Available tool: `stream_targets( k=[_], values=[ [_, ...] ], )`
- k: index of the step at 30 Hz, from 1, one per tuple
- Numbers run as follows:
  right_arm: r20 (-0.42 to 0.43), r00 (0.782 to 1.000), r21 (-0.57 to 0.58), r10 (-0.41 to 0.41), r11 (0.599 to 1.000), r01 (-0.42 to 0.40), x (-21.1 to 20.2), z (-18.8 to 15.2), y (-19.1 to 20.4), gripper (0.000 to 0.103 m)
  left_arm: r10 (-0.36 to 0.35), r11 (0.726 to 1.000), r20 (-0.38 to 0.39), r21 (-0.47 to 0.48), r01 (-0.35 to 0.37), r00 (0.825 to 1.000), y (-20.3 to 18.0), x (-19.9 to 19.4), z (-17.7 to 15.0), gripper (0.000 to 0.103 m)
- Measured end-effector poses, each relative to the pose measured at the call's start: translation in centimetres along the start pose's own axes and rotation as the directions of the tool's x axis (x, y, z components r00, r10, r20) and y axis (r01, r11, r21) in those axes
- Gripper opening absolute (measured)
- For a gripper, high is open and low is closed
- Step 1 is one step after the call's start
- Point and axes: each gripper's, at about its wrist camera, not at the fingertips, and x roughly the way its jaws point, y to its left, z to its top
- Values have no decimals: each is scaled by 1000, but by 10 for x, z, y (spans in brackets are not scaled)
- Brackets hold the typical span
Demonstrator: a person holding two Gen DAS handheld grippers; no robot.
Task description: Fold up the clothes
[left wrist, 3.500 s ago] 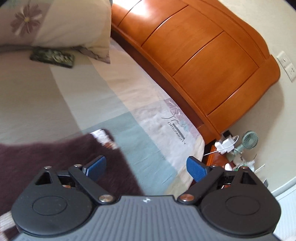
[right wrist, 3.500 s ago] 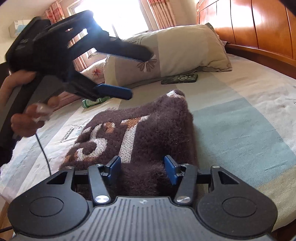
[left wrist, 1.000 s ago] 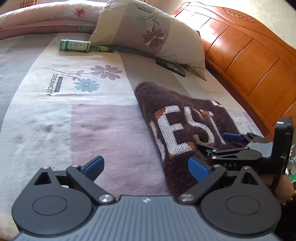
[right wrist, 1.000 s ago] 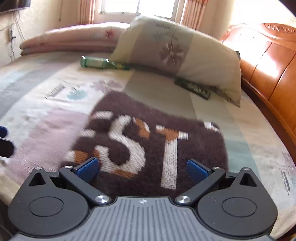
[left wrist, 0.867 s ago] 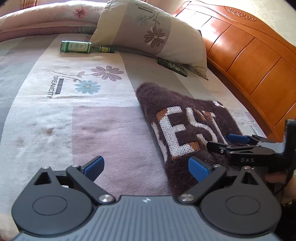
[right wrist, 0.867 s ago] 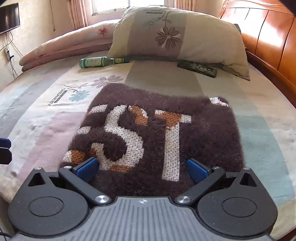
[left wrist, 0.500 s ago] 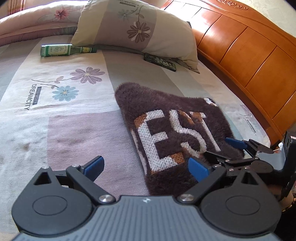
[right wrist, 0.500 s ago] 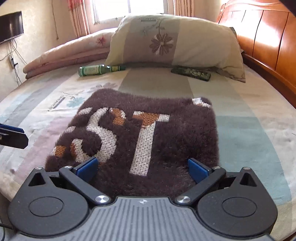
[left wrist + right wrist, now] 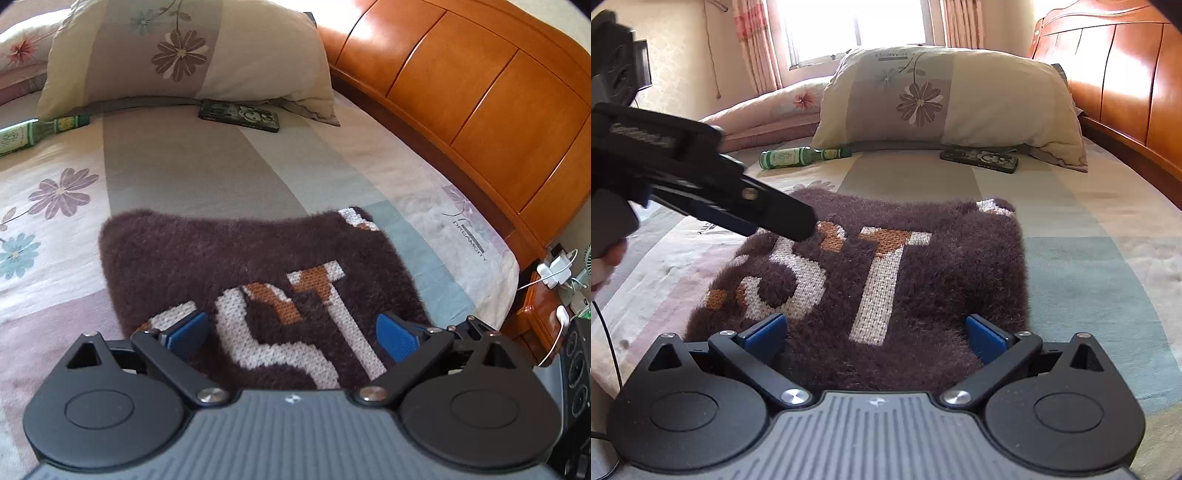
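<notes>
A dark brown fuzzy sweater with white and orange knitted letters lies folded into a rough square on the bed. My right gripper is open at its near edge, with fingers spread over the fabric and nothing clamped. My left gripper is also open and hovers low over the lettered part of the sweater. In the right wrist view the left gripper reaches in from the left, its tips above the letters, and a hand holds its handle.
A flowered pillow lies beyond the sweater, with a dark phone case and a green bottle in front of it. The wooden headboard runs along the right. A nightstand with chargers stands past the bed's corner.
My left gripper has swung from the bare sheet on the left to over the sweater's letters. The right gripper, narrowed on the sweater's near edge 3.5 s ago, is now spread wide there.
</notes>
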Motion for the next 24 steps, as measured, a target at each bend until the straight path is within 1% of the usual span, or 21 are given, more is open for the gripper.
stream_targets(
  k=[4, 11, 18, 21, 24],
  values=[
    [-2, 1000, 0, 6, 1000, -6, 1, 0, -1, 103, -19, 999, 3, -33, 19, 1000, 10, 29, 9, 100],
    [-7, 1000, 0, 8, 1000, -8, 2, 1, -2, 103, -99, 988, 10, -114, 100, 995, 5, 8, -21, 100],
    [-4, 1000, -2, -3, 1000, 3, 2, 0, 0, 103, -178, 964, 24, -194, 179, 984, 0, -13, -51, 100],
    [-9, 1000, -20, -16, 1000, 16, 3, 0, 4, 103, -180, 960, 27, -212, 182, 983, 1, -21, -56, 100],
    [-11, 1000, -13, -19, 1000, 18, 2, 1, 4, 103, -175, 958, 30, -226, 178, 984, 3, -29, -59, 100]
  ],
)
